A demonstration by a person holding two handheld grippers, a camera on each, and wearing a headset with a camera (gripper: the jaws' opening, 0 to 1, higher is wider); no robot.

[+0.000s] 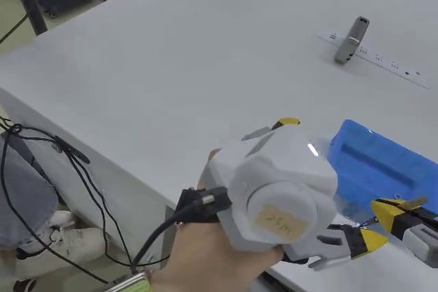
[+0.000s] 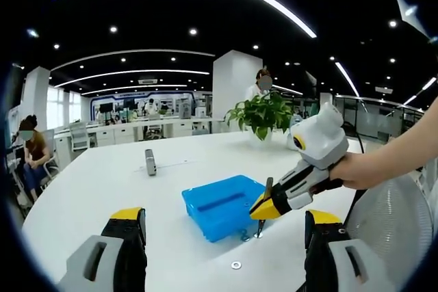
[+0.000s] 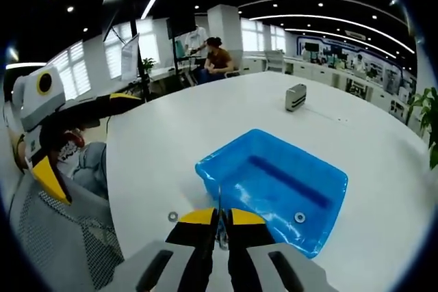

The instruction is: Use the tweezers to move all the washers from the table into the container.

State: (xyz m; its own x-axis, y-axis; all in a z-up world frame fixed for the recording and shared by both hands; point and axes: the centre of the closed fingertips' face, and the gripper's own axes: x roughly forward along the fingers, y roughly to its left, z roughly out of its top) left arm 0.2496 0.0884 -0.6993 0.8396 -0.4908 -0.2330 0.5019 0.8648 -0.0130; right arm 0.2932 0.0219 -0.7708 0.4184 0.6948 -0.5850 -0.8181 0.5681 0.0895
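1. My right gripper view looks down into the blue container (image 3: pixel 274 169), where one inside washer (image 3: pixel 300 217) lies on its floor. My left gripper view catches that container from the side.
2. One loose washer (image 3: pixel 172 217) lies on the table (image 3: pixel 171 128), near the container's corner.
3. My right gripper (image 3: pixel 220 220) is pressed together on one pair of tweezers (image 2: pixel 267 186), their tips at the container's near edge. My left gripper (image 2: pixel 224 227) has its jaws spread wide and holds nothing.

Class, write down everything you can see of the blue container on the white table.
The blue container is a shallow, open-topped rectangular tray with rounded corners, apparently glossy plastic. It sits flat on the white table, and a darker strip runs along its floor. One washer lies inside, near a wall. The tweezers point at its near rim; whether they touch it cannot be told.
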